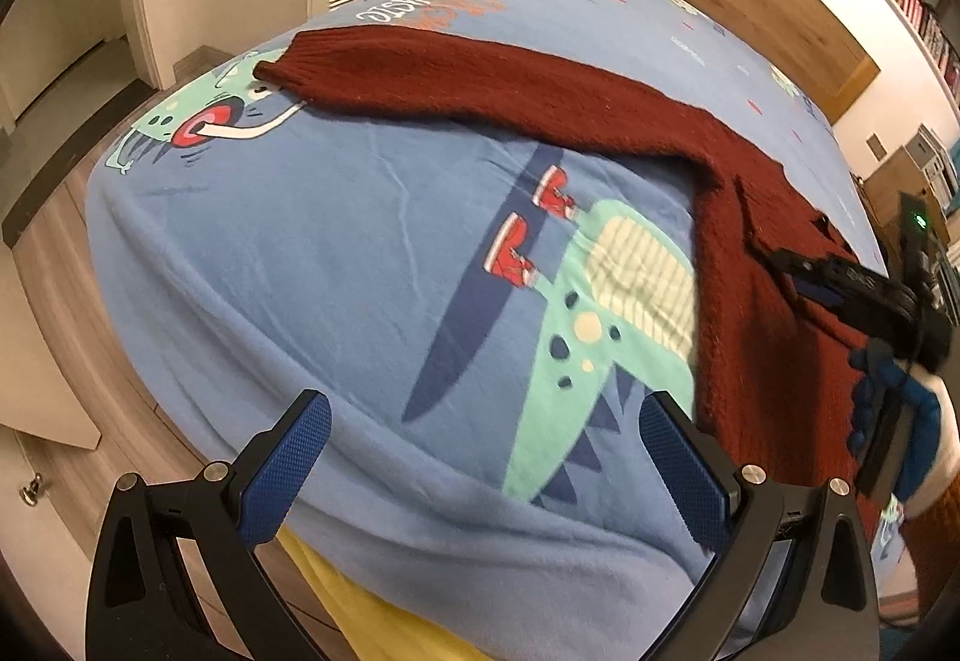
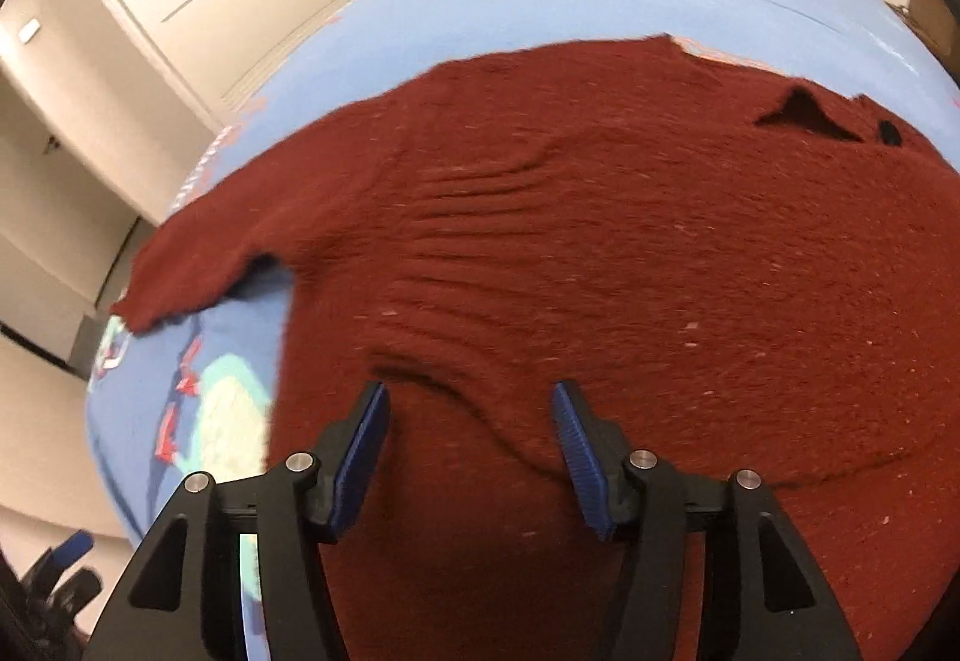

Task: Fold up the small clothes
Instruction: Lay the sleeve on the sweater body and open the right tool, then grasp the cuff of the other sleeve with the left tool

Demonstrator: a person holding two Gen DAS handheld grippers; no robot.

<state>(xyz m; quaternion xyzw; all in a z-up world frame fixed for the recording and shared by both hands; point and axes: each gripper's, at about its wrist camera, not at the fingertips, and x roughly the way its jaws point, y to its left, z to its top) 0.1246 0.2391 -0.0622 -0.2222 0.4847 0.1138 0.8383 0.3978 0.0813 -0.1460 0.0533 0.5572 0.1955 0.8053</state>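
Your dark red knit sweater (image 2: 600, 253) lies spread flat on the blue dinosaur-print bedsheet (image 1: 336, 253), one sleeve (image 1: 456, 79) stretched out toward the far-left corner. Your right gripper (image 2: 471, 409) hangs over the sweater's body with its fingers about half apart; rumpled knit sits beneath the gap, but the pads grip nothing. Your left gripper (image 1: 486, 421) stands wide open over bare sheet, holding nothing, the sweater's edge just beside its right finger (image 1: 684, 469).
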